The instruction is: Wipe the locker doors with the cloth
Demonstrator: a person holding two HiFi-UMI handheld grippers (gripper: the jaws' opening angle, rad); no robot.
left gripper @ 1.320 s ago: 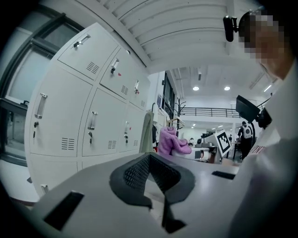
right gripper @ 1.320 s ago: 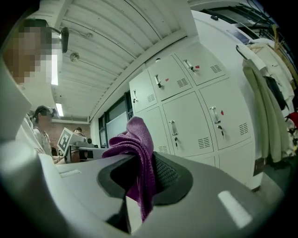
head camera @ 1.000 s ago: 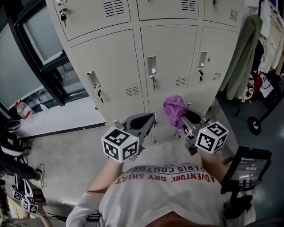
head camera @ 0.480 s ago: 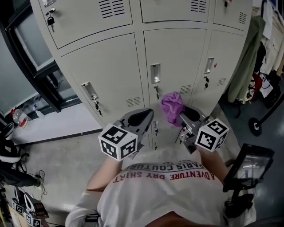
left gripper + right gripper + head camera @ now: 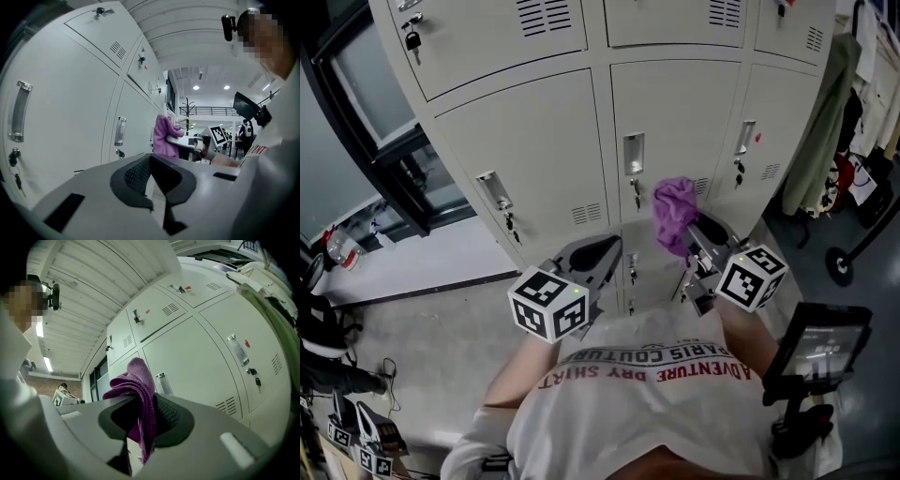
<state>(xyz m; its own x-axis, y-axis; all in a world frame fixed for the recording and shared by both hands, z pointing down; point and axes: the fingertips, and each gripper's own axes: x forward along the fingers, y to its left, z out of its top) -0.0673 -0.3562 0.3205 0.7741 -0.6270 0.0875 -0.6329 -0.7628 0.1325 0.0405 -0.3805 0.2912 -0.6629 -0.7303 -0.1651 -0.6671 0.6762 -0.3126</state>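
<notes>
While the lockers (image 5: 516, 141) fill the upper head view, no wiping contact shows yet. The person (image 5: 647, 394) stands facing them, both grippers raised in front of the chest.

Left gripper (image 5: 598, 255) is clenched on nothing, pads together in its own view (image 5: 152, 180), and sits idle left of the cloth. Right gripper (image 5: 692, 239) is clamped on the cloth (image 5: 674, 214), a purple bunch in front of the middle door (image 5: 675, 112), below the handle (image 5: 633, 155) and near the key (image 5: 637, 193). Whether it touches the door cannot be told.

Risks, judged:
- The grip is on a narrow fold only (image 5: 140, 385), so dragging under pressure could pull the cloth out of the jaws.
- The loose bunch could snag on the handle or key while sweeping.
- If the bunch folds back, the hard jaw tips could scrape the paint.
- A small wad covers little, so door patches may get missed.

Cloth axis: in the right gripper view its long axis runs top to bottom through the jaw gap (image 5: 140, 423), fat bunched end up, thin tail hanging down. In the head view the bunch points toward the lockers.
</notes>
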